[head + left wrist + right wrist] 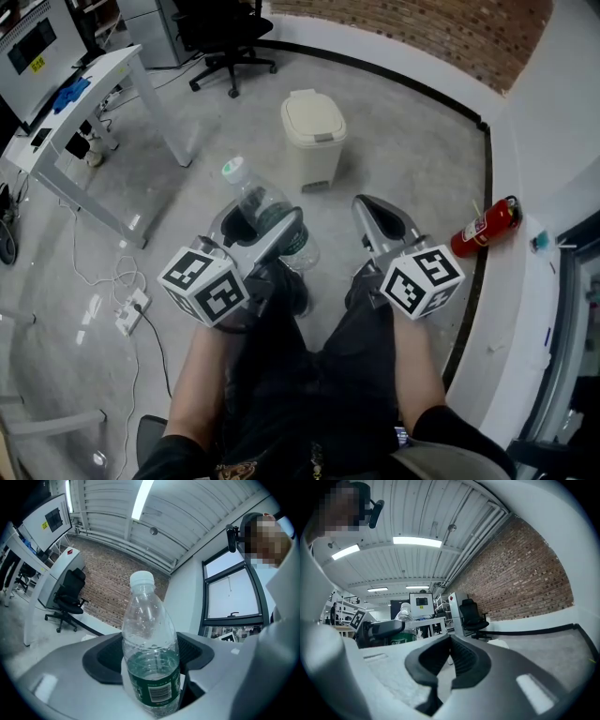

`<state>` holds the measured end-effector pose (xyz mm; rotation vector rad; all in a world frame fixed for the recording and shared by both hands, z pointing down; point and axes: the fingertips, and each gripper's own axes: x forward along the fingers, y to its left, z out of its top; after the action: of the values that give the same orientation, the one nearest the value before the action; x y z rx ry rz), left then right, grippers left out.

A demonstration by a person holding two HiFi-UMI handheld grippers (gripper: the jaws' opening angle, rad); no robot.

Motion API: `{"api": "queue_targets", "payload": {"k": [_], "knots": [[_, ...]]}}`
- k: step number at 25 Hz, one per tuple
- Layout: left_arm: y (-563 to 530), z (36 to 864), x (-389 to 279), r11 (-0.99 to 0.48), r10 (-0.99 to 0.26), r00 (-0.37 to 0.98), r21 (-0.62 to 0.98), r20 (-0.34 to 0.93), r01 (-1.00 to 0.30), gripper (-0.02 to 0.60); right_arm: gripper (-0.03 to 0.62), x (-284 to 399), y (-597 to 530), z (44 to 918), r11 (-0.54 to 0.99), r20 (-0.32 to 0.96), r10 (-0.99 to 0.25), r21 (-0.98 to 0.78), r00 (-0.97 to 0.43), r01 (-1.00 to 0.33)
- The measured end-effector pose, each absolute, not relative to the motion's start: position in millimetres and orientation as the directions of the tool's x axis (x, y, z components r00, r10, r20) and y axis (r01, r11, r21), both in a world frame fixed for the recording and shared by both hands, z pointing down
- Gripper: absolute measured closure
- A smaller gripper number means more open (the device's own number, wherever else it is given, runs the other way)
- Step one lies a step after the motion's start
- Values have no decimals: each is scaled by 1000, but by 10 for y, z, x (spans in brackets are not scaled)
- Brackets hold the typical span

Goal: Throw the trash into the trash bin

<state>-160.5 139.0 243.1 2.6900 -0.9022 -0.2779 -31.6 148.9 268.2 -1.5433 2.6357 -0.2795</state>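
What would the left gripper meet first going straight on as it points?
Probably nothing near: shut on the bottle, the left gripper tilts up toward the far wall, seemingly above the trash bin.

Pale grey moulded jaws lined with black ribbed pads (465,660) front the left gripper (259,223) and right gripper (379,216). Each carries a white cube (204,284) printed with black square markers. The person wears black trousers (323,375), black shoes (292,289) and dark sleeves (448,433).
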Motion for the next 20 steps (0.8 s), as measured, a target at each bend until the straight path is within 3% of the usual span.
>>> {"api": "queue_targets", "payload": {"k": [20], "knots": [[29, 2442, -1110, -729, -654, 752, 340, -86, -595, 235, 591, 134, 47, 2835, 518, 50, -840, -220, -540, -826]]}}
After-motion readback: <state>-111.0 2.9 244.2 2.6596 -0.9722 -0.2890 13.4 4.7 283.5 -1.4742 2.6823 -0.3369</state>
